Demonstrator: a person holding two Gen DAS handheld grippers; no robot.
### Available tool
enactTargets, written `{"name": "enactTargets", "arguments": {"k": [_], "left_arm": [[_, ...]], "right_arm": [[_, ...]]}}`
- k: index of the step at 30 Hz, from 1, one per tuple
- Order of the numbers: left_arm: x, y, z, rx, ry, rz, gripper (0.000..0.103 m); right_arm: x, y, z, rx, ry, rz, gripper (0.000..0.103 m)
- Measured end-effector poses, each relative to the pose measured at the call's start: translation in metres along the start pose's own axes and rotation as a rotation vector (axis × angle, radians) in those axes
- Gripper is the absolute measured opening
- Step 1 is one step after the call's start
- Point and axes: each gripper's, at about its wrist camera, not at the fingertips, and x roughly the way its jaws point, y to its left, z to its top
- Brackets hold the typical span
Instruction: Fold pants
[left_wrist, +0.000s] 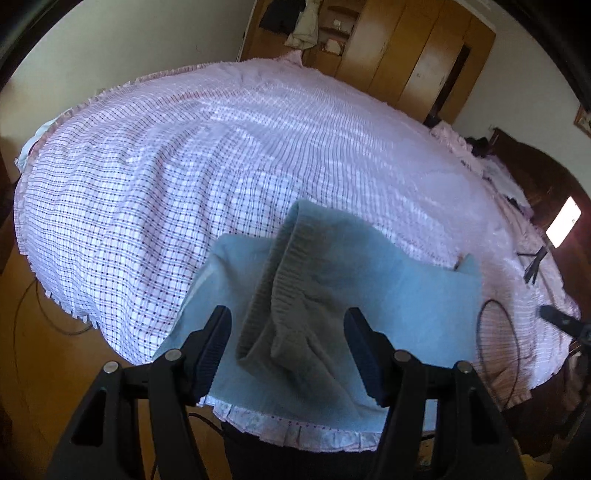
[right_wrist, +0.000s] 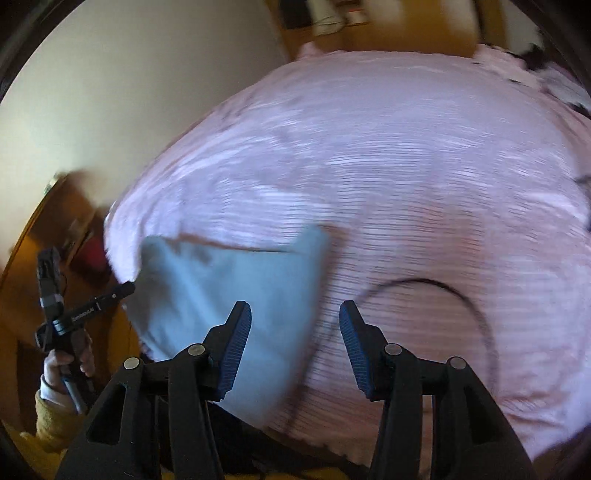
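Light blue pants (left_wrist: 388, 295) lie folded near the front edge of the bed, with the ribbed grey waistband (left_wrist: 291, 266) bunched on top. My left gripper (left_wrist: 288, 336) is open and hovers just above the waistband, its jaws on either side of it. In the right wrist view the pants (right_wrist: 229, 288) lie at lower left. My right gripper (right_wrist: 295, 336) is open and empty above their right edge. The left gripper (right_wrist: 74, 314) shows at far left of that view, held by a hand.
The bed wears a pink and white checked cover (left_wrist: 166, 166) with a frilled edge (left_wrist: 303, 435). A black cable (right_wrist: 443, 291) loops on the bed to the right of the pants. Wooden wardrobes (left_wrist: 417, 55) stand behind. A lit phone on a stand (left_wrist: 563, 221) is at the right.
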Motion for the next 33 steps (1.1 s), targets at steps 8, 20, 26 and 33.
{"name": "enactTargets", "arguments": {"k": [8,20,26,33], "left_arm": [[0.024,-0.009,-0.001,0.012,0.028,0.035,0.066],[0.025,-0.002,0.001,-0.078,0.015,-0.068,0.03],[-0.013,0.001,0.019,-0.099,-0.054,-0.144,0.029],[-0.021,0.031,0.039,-0.103,-0.088,-0.057,0.029]], "right_arm": [[-0.114,-0.051,-0.001,0.048,-0.156,-0.203,0.043],[-0.267,-0.05,0.022,-0.079,-0.176,-0.498,0.05],[-0.227,-0.039,0.03,-0.173,-0.038,-0.469,0.051],[-0.08,-0.023,0.019,-0.224,0.172,-0.224,0.051]]}}
